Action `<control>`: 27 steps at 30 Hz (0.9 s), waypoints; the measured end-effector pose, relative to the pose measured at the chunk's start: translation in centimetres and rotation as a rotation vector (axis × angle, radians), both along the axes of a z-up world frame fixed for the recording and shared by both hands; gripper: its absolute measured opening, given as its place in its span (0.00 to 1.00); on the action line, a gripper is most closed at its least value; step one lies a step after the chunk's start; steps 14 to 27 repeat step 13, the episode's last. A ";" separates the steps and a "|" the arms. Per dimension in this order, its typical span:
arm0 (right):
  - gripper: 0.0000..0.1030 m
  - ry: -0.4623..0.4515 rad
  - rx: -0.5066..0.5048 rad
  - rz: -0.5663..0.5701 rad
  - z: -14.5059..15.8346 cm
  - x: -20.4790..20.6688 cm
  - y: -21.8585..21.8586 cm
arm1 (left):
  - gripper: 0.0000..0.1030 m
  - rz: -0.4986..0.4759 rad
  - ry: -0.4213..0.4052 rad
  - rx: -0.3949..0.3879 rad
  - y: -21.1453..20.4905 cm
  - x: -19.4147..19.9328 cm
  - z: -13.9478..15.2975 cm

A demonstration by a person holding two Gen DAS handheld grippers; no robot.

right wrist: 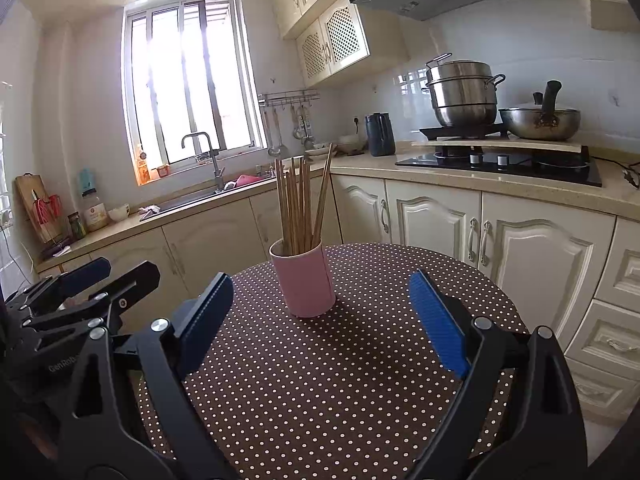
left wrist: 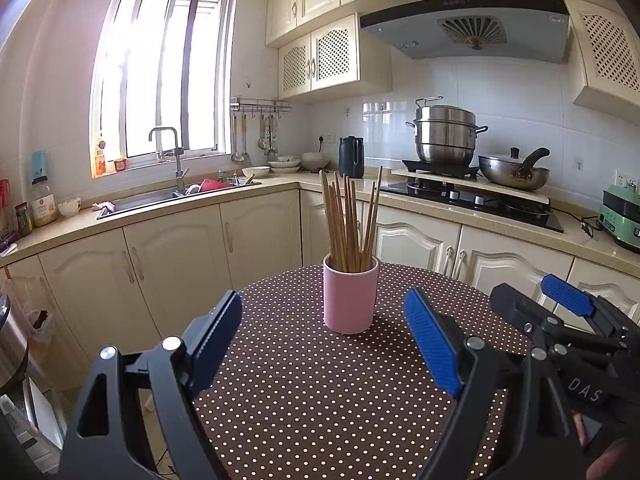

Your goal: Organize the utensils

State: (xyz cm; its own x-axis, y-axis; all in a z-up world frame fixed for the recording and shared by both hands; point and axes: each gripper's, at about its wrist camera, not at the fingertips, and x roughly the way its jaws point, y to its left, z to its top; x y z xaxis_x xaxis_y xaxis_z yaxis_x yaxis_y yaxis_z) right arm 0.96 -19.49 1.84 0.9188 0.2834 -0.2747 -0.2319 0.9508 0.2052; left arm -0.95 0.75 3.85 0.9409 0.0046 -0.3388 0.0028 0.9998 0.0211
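Observation:
A pink cup (left wrist: 350,296) stands upright on a round table with a brown polka-dot cloth (left wrist: 320,392). Several wooden chopsticks (left wrist: 352,220) stand in it. My left gripper (left wrist: 324,344) is open and empty, just short of the cup. In the right wrist view the cup (right wrist: 306,282) with the chopsticks (right wrist: 300,208) is ahead and a little left. My right gripper (right wrist: 320,324) is open and empty, short of the cup. Each gripper shows in the other's view: the right gripper (left wrist: 560,308) at right, the left gripper (right wrist: 88,276) at left.
A kitchen counter (left wrist: 280,186) runs behind the table with a sink (left wrist: 160,196), a dark kettle (left wrist: 351,157), a steamer pot (left wrist: 444,132) and a wok (left wrist: 514,172) on the stove (left wrist: 480,200). Cabinets (right wrist: 500,240) stand close behind the table.

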 end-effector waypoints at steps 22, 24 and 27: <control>0.86 0.022 -0.002 0.003 -0.5 1.2 -0.1 | 0.80 0.006 0.021 -0.002 0.0 1.2 -0.1; 0.86 0.022 -0.002 0.003 -0.5 1.2 -0.1 | 0.80 0.006 0.021 -0.002 0.0 1.2 -0.1; 0.86 0.022 -0.002 0.003 -0.5 1.2 -0.1 | 0.80 0.006 0.021 -0.002 0.0 1.2 -0.1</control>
